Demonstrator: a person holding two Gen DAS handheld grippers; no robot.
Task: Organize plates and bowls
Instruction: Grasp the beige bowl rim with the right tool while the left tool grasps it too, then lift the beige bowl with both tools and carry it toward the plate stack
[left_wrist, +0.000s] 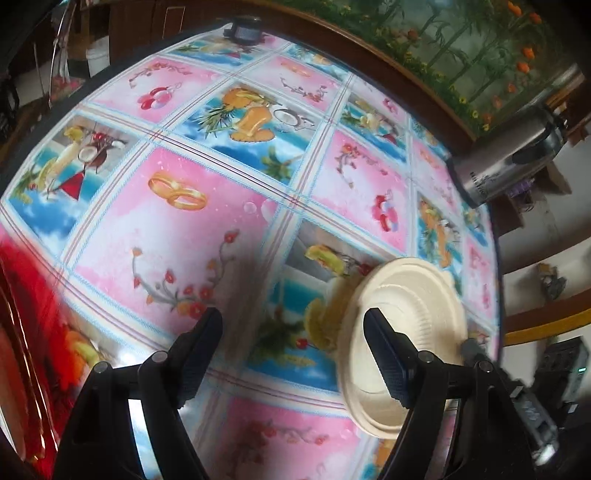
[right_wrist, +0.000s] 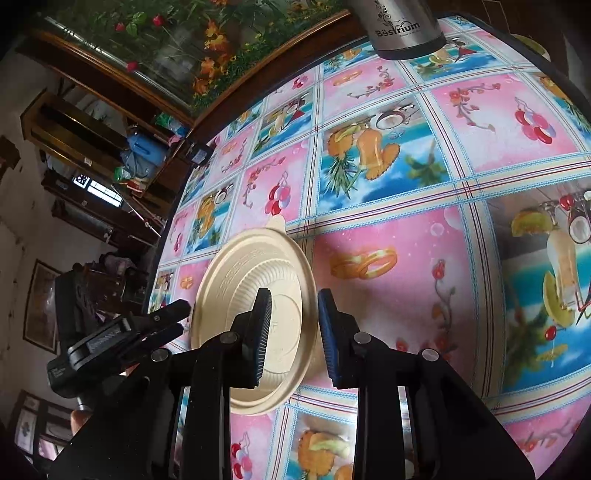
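A cream plastic bowl (left_wrist: 410, 295) lies upside down on the patterned tablecloth (left_wrist: 192, 236), ribbed base up. In the left wrist view my left gripper (left_wrist: 291, 350) is open, its right finger over the bowl's left part and its left finger over bare cloth. In the right wrist view the same bowl (right_wrist: 236, 280) lies low and left of centre. My right gripper (right_wrist: 293, 332) is open just above it, the bowl's right rim between the two fingers. The left gripper (right_wrist: 162, 321) shows beyond the bowl's left side.
A steel flask (right_wrist: 402, 26) stands at the table's far edge, also in the left wrist view (left_wrist: 513, 155). A red object (left_wrist: 33, 332) lies blurred at the left. A dark gadget (left_wrist: 243, 31) sits at the far edge. A wooden frame with flowers (right_wrist: 207, 74) borders the table.
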